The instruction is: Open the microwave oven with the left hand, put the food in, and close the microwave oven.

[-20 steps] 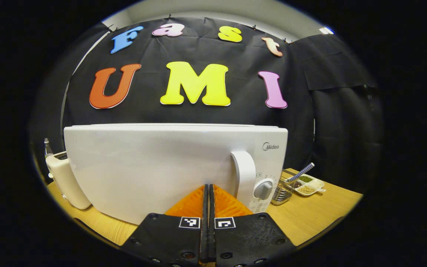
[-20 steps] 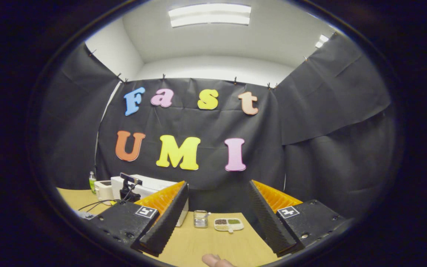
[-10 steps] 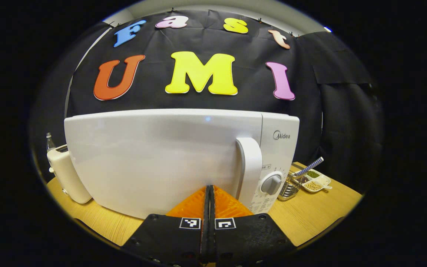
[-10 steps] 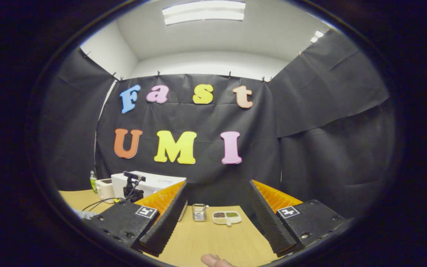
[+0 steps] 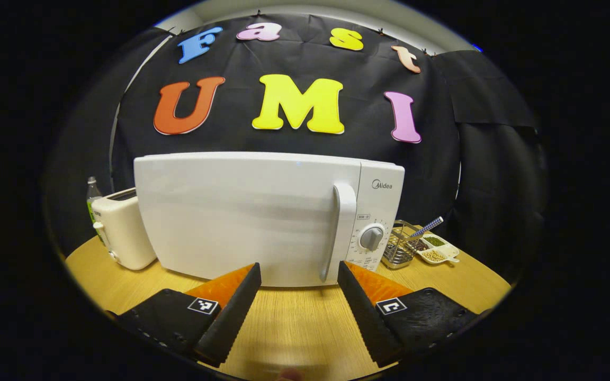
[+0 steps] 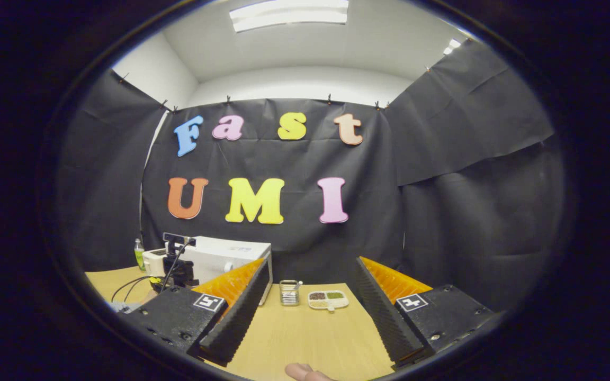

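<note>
the left hand-held gripper (image 5: 297,286) is now spread wide w/ nothing between its fingers; half a sec ago and a sec ago it was pressed together and right up at the microwave (image 5: 268,217) door. it has also backed off, so the whole front shows across a strip of bare tabletop (image 5: 289,323). the door looks shut flush and the handle (image 5: 337,227) sits just left of the dial (image 5: 371,238). judging by that, the closing push is done and the task looks at or near its end, tho the food isn't visible so can't confirm it's inside. a toaster (image 5: 119,227) stands left of the microwave, a wire basket (image 5: 397,248) and snack dish (image 5: 437,251) to its right. the right hand-held gripper (image 6: 310,296) is spread too, empty, same as before, held well back over the tabletop. in its view the microwave (image 6: 220,256) sits far left, and a fingertip (image 6: 302,372) shows at the bottom edge.
</note>
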`<state>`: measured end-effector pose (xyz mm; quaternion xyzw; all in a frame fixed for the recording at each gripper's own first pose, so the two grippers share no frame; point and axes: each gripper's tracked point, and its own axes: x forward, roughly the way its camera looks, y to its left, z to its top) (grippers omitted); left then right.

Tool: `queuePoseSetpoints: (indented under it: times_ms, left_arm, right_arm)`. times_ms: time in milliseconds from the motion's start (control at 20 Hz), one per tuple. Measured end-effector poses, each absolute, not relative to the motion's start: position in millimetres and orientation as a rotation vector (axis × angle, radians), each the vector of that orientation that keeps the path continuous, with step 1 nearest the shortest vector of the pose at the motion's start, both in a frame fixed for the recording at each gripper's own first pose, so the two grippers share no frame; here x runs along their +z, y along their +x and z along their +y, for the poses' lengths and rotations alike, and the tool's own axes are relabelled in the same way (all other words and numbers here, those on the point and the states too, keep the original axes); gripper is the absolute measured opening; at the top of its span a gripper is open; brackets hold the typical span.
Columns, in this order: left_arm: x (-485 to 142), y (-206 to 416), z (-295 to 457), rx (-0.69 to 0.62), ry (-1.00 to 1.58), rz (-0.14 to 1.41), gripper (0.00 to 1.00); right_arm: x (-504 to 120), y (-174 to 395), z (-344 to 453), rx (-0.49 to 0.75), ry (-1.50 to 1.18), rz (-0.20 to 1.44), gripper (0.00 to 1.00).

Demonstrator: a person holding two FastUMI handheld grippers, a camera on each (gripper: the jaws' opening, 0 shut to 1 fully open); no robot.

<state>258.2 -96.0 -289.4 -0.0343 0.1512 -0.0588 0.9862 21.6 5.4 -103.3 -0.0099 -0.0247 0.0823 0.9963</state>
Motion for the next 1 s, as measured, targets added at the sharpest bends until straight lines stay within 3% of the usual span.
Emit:
queuePoseSetpoints:
  times_ms: [50, 150, 200, 250, 350, 450, 500, 550, 650, 700, 1000]
  left_arm:
    - [-281.6, 248.2, -89.1, -0.093, -0.044, 0.294, 0.92]
    - [-261.3, 224.4, -77.0, -0.049, -0.016, 0.274, 0.94]
    - [-248.3, 212.3, -75.2, -0.042, -0.022, 0.259, 0.84]
    - [-233.7, 199.7, -74.0, -0.047, -0.036, 0.238, 0.94]
    - [-203.4, 173.9, -76.5, -0.067, -0.059, 0.183, 0.94]
    - [-173.8, 147.5, -66.0, -0.049, -0.051, 0.144, 0.94]
    - [-161.3, 135.6, -59.3, -0.021, -0.042, 0.136, 0.94]
    - [-152.6, 122.9, -52.5, 0.002, -0.034, 0.139, 0.94]
    - [-135.4, 99.0, -46.2, 0.022, -0.027, 0.145, 0.94]
    - [-123.4, 88.3, -44.0, 0.027, -0.023, 0.133, 0.94]
    - [-78.1, 28.8, -24.2, 0.1, 0.04, 0.087, 0.93]
  right_arm:
    - [-104.8, 20.4, 7.8, 0.166, -0.017, -0.042, 0.96]
    - [-109.1, 17.6, 13.1, 0.166, -0.007, -0.026, 1.0]
    - [-111.2, 15.3, 17.7, 0.172, -0.005, -0.016, 1.0]
    - [-113.4, 12.3, 22.0, 0.182, -0.005, -0.006, 1.0]
    - [-110.6, 6.5, 24.7, 0.19, 0.003, 0.004, 0.96]
    - [-106.4, 1.6, 21.5, 0.171, 0.003, 0.0, 1.0]
    - [-102.3, -1.3, 20.7, 0.165, 0.002, -0.006, 0.96]
    - [-99.7, -6.2, 21.6, 0.162, 0.005, -0.012, 1.0]
    - [-93.9, -10.9, 23.4, 0.162, 0.012, -0.019, 0.96]
    - [-92.5, -11.6, 22.6, 0.155, 0.011, -0.019, 1.0]
    - [-84.9, -13.2, 20.5, 0.141, 0.033, 0.003, 1.0]
